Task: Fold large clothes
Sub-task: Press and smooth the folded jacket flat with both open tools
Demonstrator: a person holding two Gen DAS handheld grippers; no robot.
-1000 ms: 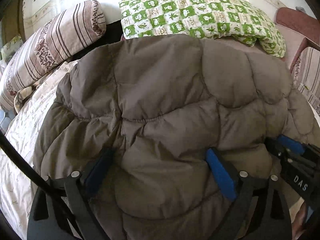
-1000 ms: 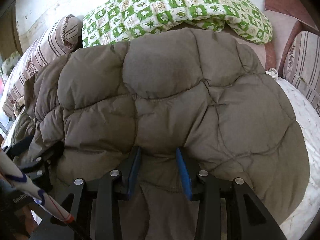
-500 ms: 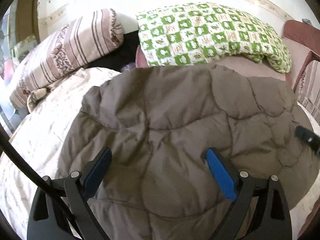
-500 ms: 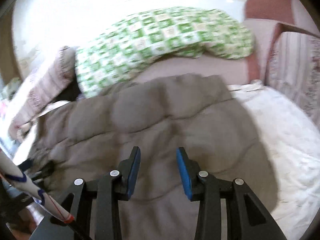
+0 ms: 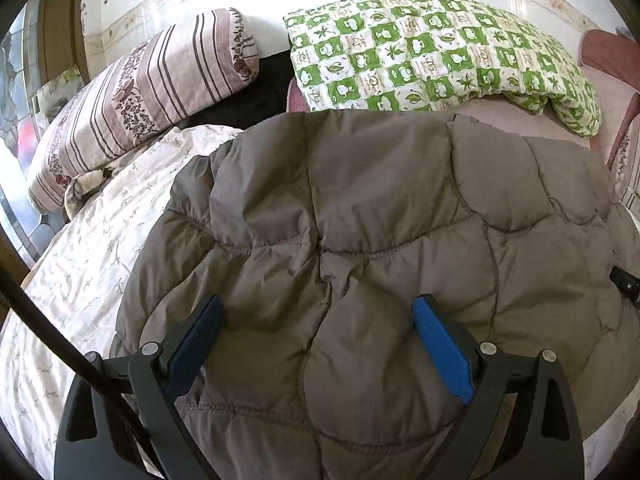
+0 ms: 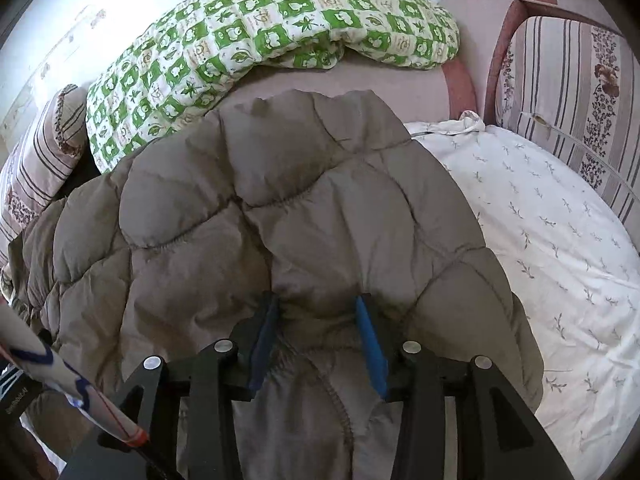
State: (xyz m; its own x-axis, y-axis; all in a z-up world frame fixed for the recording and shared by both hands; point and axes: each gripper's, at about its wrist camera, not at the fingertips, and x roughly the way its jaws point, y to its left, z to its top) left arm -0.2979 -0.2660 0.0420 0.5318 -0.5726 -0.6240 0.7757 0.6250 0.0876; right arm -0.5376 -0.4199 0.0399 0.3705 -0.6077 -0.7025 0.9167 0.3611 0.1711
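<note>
A brown quilted puffer jacket (image 5: 380, 220) lies spread on the bed, reaching toward the pillows. My left gripper (image 5: 316, 320) stands open at the jacket's near edge. The padded fabric bulges up between its blue fingers (image 5: 440, 344) and drapes over its base. In the right wrist view the same jacket (image 6: 280, 208) lies ahead of me. My right gripper (image 6: 318, 320) has a puckered fold of the near hem between its blue pads (image 6: 370, 336). Both pads touch the fabric, and the jaws are opening slightly. A black part of the right gripper (image 5: 624, 284) shows at the left view's right edge.
A green-and-white checked quilt (image 5: 432, 52) lies along the wall behind the jacket. A striped bolster (image 5: 136, 96) sits at the back left. A striped cushion (image 6: 568, 92) stands at the right. The white flowered sheet (image 6: 552, 220) lies bare to the right and to the left (image 5: 88, 264).
The jacket, held up and filling both views a second ago, has dropped flat onto the bed. More sheet shows on both sides. My right gripper has shifted right along the hem.
</note>
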